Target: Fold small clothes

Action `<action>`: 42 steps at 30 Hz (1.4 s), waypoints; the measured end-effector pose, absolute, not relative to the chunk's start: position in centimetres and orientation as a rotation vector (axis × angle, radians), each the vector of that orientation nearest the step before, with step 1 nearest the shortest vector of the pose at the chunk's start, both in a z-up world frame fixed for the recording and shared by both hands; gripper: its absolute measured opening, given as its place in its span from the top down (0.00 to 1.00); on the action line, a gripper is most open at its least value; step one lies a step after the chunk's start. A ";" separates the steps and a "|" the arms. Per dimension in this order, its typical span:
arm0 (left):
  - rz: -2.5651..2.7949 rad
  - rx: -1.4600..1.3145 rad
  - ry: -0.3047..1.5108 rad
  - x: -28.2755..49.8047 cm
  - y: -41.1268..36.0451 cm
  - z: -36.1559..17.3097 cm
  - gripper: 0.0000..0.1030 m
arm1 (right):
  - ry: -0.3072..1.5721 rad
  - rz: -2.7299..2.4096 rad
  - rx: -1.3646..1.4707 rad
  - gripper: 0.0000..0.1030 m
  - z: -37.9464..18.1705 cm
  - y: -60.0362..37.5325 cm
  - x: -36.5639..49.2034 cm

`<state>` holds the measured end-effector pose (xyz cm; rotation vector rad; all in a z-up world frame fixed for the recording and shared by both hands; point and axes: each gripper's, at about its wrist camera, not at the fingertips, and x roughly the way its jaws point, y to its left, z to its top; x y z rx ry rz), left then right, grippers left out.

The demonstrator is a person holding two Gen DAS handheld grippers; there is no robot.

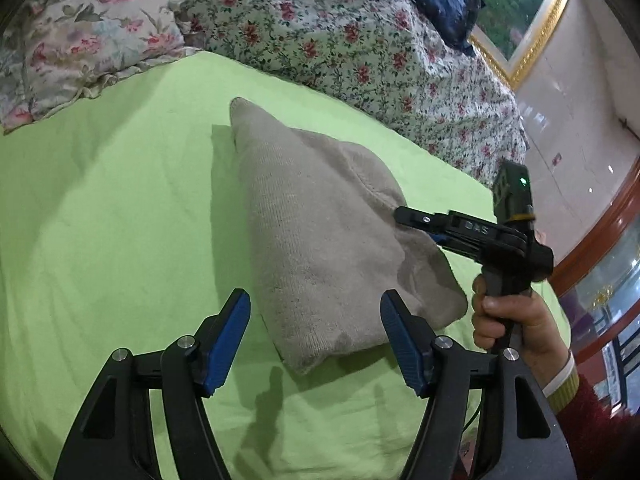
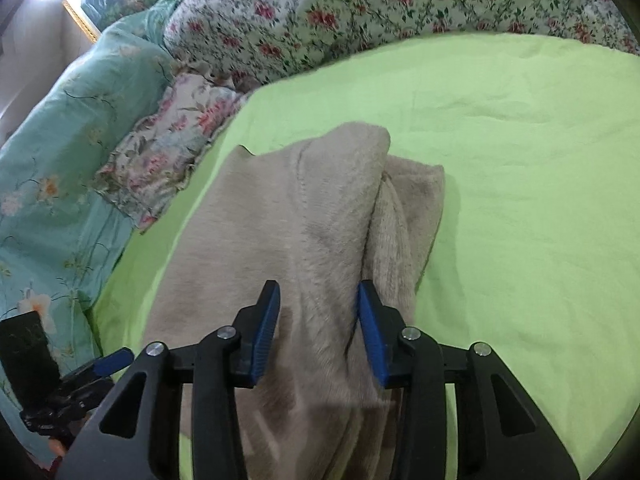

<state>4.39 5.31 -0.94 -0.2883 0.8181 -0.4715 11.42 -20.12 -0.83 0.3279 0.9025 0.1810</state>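
Note:
A beige knit garment lies bunched on the green sheet. My left gripper stands open near the garment's close end, its blue pads wide on either side of the cloth and not pressing it. A hand holds my right gripper, whose tip rests at the garment's right edge. In the right wrist view the right gripper sits partly closed over the beige garment. A ridge of cloth runs between its pads, and the left pad shows a gap to it.
Floral quilts and a floral pillow border the sheet at the back. A teal duvet lies to the left in the right wrist view. A framed picture hangs on the wall beyond, and the left gripper shows at the lower left.

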 end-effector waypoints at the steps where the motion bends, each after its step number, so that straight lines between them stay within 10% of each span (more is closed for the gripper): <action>1: -0.474 -0.279 0.823 4.5 5.0 -0.9 0.34 | 0.905 0.176 0.335 0.63 -1.0 -20.4 11.6; 7: -0.468 -0.222 0.859 4.8 3.8 -2.0 0.34 | 0.914 0.215 0.366 0.84 -1.4 -20.9 12.1; 24: -0.571 -0.218 0.785 8.4 0.2 1.4 0.34 | 0.921 0.136 0.317 0.86 -1.3 -24.5 13.7; 31: -0.624 -0.210 0.780 9.5 0.4 1.9 0.34 | 0.886 0.130 0.406 0.74 0.6 -24.4 10.8; 34: -0.618 -0.198 0.791 8.8 1.7 1.5 0.34 | 0.840 0.152 0.423 0.49 1.3 -23.8 6.5; 42: -0.539 -0.200 0.830 4.2 4.3 -0.4 0.32 | 0.811 0.080 0.401 0.48 0.6 -23.4 -0.2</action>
